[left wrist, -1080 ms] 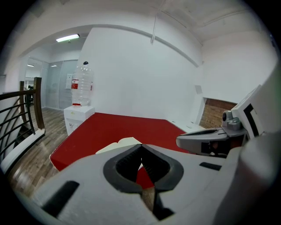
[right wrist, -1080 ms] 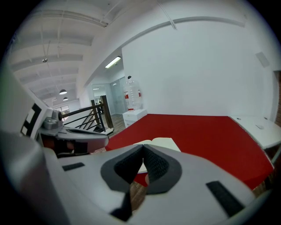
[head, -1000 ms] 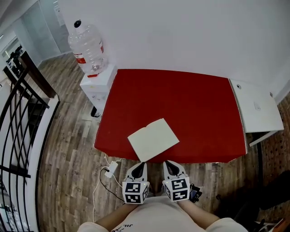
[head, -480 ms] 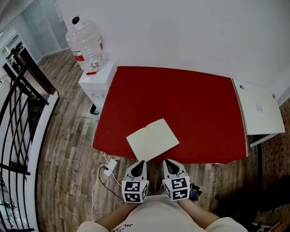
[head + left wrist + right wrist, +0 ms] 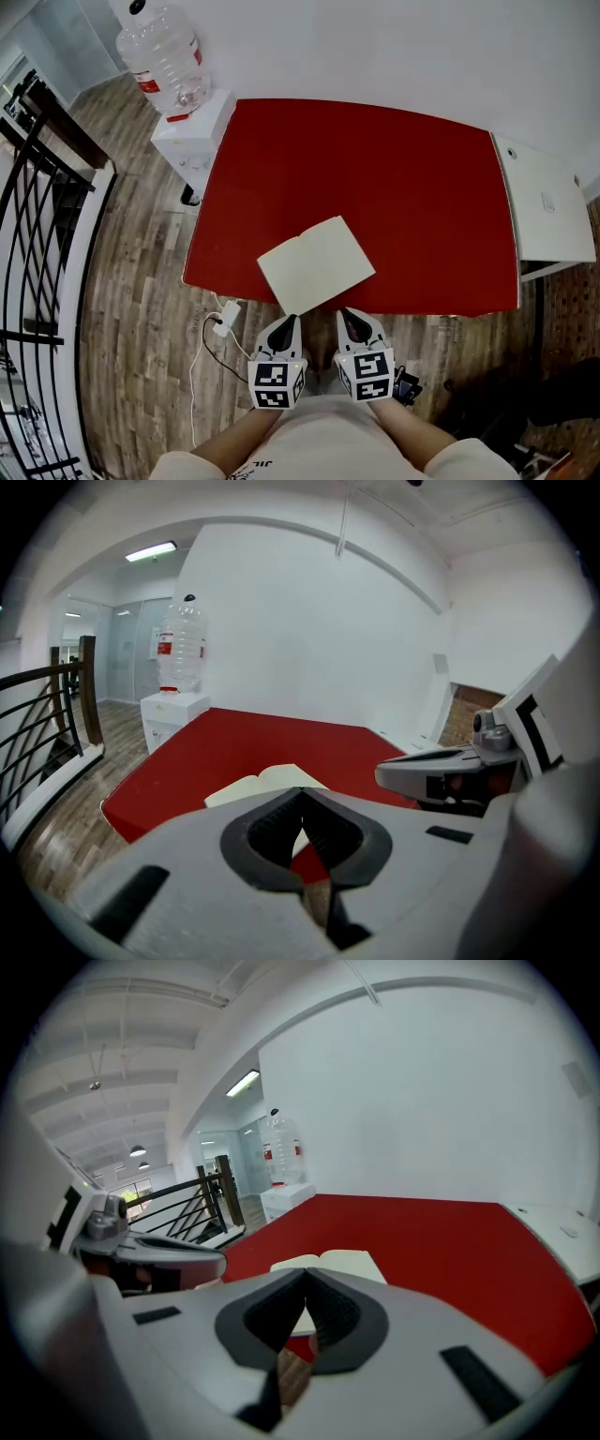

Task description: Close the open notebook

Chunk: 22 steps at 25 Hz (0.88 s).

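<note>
Notebook (image 5: pixel 316 263): open, flat cream rectangle
Table (image 5: pixel 403 178): smooth red top
Floor (image 5: pixel 141 309): wood planks
Left gripper (image 5: pixel 288 322): pressed together, empty
Right gripper (image 5: pixel 346 317): likewise

No legible text; the red label (image 5: pixel 149 82) on the water bottle (image 5: pixel 169 45) is too small.
</note>
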Each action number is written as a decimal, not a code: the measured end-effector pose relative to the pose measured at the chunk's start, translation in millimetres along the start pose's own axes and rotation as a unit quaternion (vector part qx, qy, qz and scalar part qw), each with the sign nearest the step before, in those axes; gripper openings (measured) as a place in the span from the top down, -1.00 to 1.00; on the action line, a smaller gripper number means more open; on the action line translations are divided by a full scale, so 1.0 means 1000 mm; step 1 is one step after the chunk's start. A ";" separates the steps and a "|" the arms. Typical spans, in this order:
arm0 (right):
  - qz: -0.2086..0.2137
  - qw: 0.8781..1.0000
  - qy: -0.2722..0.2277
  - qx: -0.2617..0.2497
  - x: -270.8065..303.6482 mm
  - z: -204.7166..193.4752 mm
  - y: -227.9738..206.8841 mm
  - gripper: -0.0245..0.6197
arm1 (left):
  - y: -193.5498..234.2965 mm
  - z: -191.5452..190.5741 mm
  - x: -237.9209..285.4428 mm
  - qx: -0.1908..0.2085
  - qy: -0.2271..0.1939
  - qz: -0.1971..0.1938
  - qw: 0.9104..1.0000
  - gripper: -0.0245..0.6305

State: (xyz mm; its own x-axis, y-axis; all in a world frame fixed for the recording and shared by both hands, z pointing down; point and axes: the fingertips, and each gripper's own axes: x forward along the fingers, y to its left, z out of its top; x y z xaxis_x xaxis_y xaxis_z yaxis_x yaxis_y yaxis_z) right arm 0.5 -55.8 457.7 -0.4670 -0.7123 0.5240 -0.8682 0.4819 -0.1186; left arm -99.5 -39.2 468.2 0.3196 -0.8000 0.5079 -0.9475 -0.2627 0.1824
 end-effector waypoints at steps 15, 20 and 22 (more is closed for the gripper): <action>0.017 1.000 0.009 -0.024 0.029 -0.028 0.009 0.90 | 0.025 -0.038 0.025 -0.024 0.013 0.023 0.999 0.91; 0.024 0.999 0.007 -0.027 0.042 -0.038 0.010 0.90 | 0.034 -0.051 0.037 -0.024 0.012 0.034 0.999 0.91; 0.025 0.999 0.007 -0.031 0.047 -0.041 0.011 0.90 | 0.038 -0.056 0.042 -0.023 0.013 0.039 0.999 0.91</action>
State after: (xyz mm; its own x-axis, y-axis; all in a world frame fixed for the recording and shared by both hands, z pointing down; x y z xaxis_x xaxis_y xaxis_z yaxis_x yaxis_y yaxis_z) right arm -23.9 -63.0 515.4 -0.5073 -0.6798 0.5296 -0.8312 0.5481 -0.0927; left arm -121.9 -52.5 543.9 0.2455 -0.8031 0.5430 -0.9681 -0.1745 0.1795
